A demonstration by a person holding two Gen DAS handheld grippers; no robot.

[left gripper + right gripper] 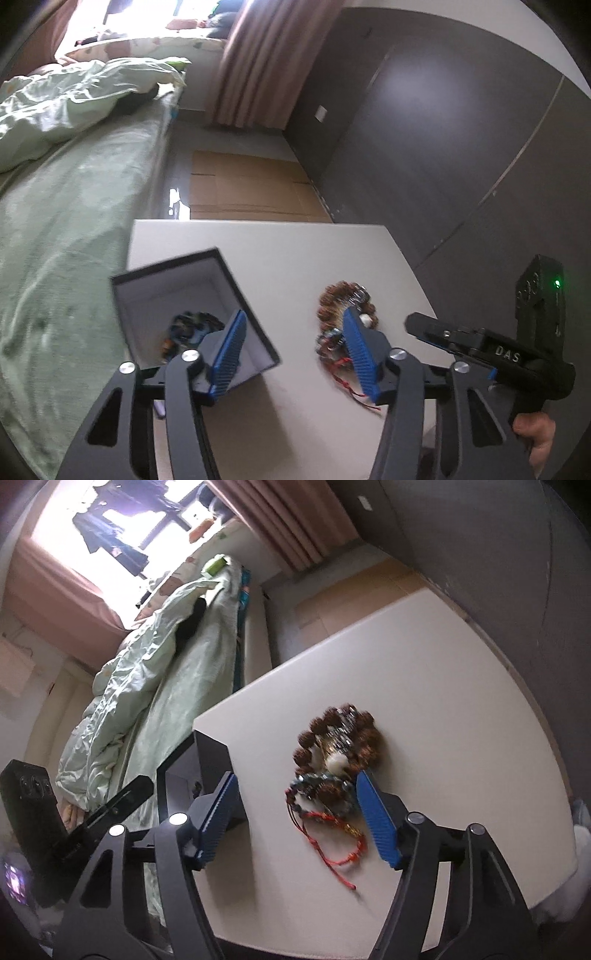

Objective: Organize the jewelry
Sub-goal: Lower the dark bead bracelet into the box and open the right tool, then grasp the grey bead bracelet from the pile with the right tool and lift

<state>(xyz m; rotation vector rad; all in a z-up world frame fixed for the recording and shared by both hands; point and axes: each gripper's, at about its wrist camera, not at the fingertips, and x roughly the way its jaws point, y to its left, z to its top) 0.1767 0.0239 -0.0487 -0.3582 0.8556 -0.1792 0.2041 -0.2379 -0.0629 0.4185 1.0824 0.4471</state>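
A dark box (129,295) with a white inside stands open at the table's left edge, with a few dark beaded pieces (192,326) on its floor. To its right on the white table (295,258) lies a pile of brown bead bracelets (334,299) with a red cord bracelet (332,860) at its near end. My left gripper (295,354) is open. One blue pad hangs over the box's near corner and the other over the pile. My right gripper (299,819) is open above the table. The pile (336,753) lies just ahead of its right pad, and the box (210,760) lies by its left pad.
A bed with a pale green quilt (55,110) runs along the table's left side. Flat cardboard (251,184) lies on the floor beyond the table. Dark cabinet doors (443,147) stand to the right. A hand (535,432) holds the black body (517,354) of the right tool.
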